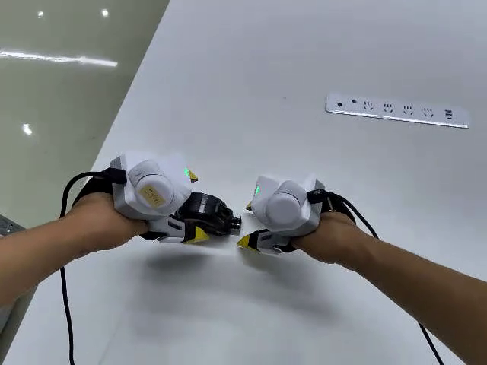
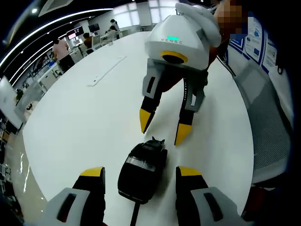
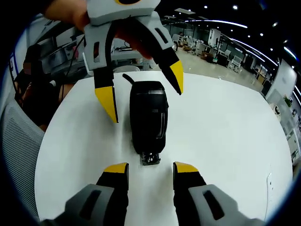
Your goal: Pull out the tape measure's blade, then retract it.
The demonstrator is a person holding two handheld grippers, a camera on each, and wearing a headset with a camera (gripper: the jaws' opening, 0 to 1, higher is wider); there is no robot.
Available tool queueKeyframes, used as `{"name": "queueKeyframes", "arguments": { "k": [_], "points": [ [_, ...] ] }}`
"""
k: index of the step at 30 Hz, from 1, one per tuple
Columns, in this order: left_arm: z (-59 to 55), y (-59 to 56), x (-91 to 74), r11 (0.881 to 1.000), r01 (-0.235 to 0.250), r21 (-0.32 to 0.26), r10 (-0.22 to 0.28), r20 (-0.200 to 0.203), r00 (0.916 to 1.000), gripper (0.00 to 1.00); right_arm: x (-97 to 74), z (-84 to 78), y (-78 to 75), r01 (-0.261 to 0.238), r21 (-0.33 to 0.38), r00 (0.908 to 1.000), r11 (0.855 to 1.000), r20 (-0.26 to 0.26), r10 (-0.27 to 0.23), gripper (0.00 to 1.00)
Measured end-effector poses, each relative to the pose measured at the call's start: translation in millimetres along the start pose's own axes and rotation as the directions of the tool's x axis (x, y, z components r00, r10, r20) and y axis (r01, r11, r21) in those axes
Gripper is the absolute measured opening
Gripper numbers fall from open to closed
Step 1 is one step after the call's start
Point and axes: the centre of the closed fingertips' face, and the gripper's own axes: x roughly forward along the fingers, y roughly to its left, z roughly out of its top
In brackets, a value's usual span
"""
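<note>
left claw apart, straddling tape measure | right claw apart, facing it

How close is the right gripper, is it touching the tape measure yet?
Apart. In the right gripper view, the right gripper's open jaws straddle the tape measure's hook end, with bare white table showing on both sides.

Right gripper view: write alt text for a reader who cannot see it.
A black tape measure lies on a white table, its hook end facing the open right hand-held gripper. The open left hand-held gripper straddles its far end.
</note>
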Motion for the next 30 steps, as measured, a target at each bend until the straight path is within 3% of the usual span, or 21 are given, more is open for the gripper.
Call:
{"name": "queueKeyframes", "arguments": {
  "k": [19, 30],
  "points": [
    [5.8, -5.0, 12.8, 0.99, 0.057, 0.129, -0.053, -0.028, 0.9982, 0.46, 8.5, 3.3, -1.7, -0.012, -0.018, 0.9996, 1.0, 0.027, 0.012, 0.25],
    [2.3, -4.8, 14.1, 0.987, 0.07, 0.146, -0.065, -0.044, 0.9969, 0.39, 11.2, 5.8, 0.4, -0.022, -0.028, 0.9991, 0.999, 0.037, 0.023, 0.2]
  ]
}}
